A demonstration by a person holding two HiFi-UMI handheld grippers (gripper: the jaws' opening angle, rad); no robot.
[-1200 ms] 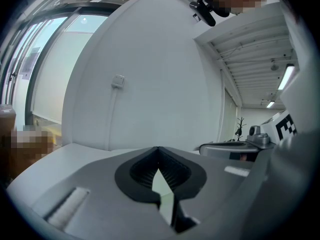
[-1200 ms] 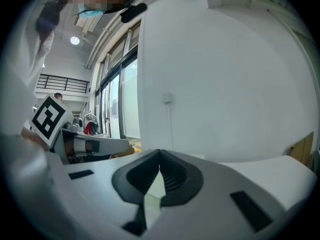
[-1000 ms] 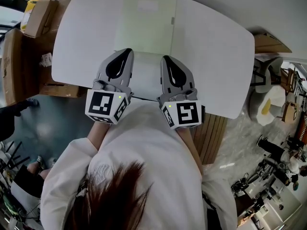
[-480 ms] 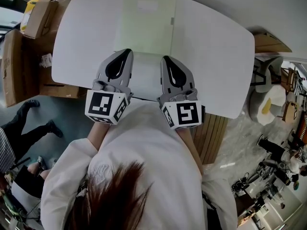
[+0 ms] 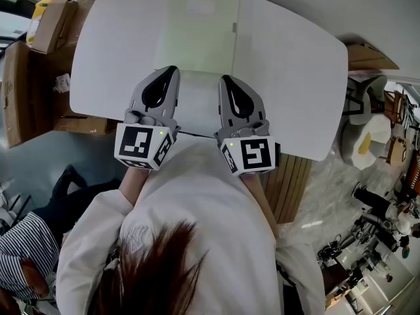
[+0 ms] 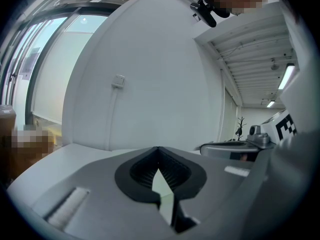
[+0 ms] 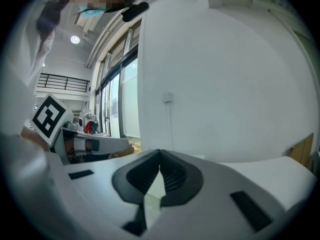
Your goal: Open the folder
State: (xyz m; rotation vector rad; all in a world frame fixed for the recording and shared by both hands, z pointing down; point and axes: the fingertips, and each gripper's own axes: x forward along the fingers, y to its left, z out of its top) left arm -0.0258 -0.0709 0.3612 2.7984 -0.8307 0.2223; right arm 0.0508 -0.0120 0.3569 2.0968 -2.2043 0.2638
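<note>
Head view: left gripper and right gripper, fingers together and empty, side by side at centre frame over white worktop; pale green folder lies flat at upper centre.

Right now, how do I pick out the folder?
On the white table, look at the middle of its far half. The folder lies flat there: a pale green rectangle, the only tinted patch on the white top, with a small grey tab on its right edge.
</note>
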